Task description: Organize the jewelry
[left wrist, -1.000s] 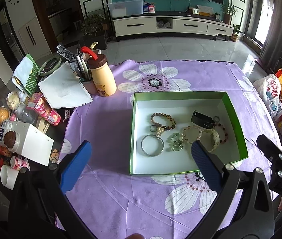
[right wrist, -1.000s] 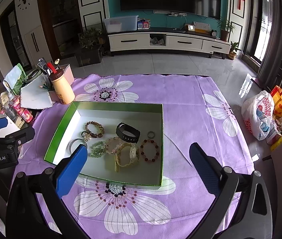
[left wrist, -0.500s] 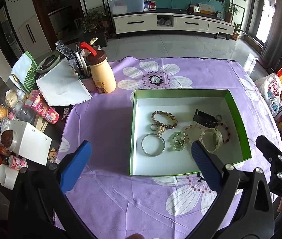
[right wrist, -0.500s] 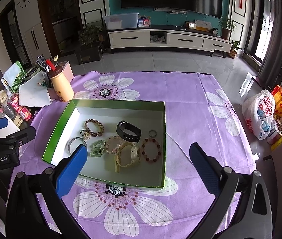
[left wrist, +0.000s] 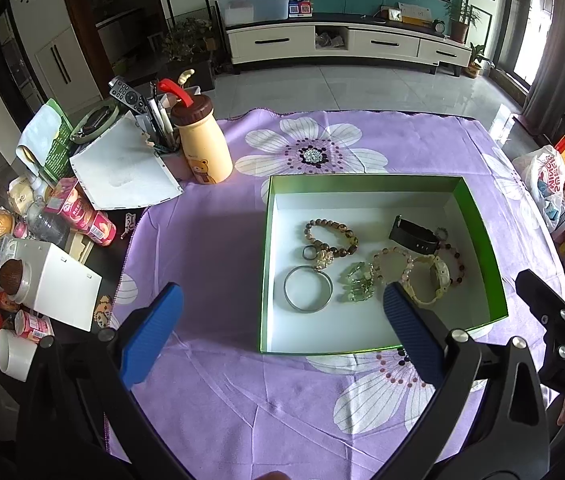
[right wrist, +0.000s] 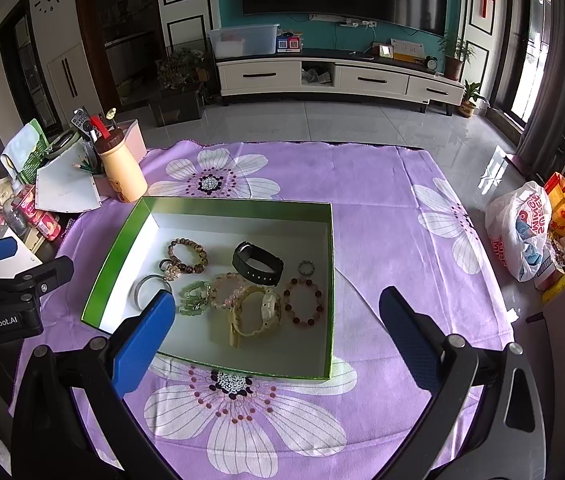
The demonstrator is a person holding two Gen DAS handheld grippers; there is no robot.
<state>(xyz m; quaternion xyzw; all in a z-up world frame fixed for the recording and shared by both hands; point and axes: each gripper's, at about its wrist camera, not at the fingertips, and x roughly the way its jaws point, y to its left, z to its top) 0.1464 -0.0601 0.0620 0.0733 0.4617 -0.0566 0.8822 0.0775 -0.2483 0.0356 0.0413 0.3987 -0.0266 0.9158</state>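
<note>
A green box [left wrist: 478, 216] [right wrist: 238, 209] with a white inside sits on the purple flowered cloth. In it lie a brown bead bracelet [left wrist: 332, 233] [right wrist: 187, 255], a silver bangle [left wrist: 308, 294] [right wrist: 147, 286], a green bead piece [left wrist: 358, 282] [right wrist: 194, 298], a black band [left wrist: 413, 236] [right wrist: 257, 263], a cream watch [left wrist: 428, 280] [right wrist: 254, 314], a red bead bracelet [right wrist: 303, 302] and small rings. My left gripper [left wrist: 278, 334] is open and empty, above the box's near left edge. My right gripper [right wrist: 276, 338] is open and empty, above the box's near right corner.
A yellow bottle with a brown cap [left wrist: 202, 142] [right wrist: 120, 168], a pen holder, papers and snack packs [left wrist: 82, 216] crowd the table's left side. A white box [left wrist: 58, 284] and a cup [left wrist: 12, 354] stand at the near left. A plastic bag [right wrist: 520, 228] lies on the floor at right.
Both views have shifted slightly: the box sits a little lower and nearer in each. Both grippers stay open and the jewelry has not moved.
</note>
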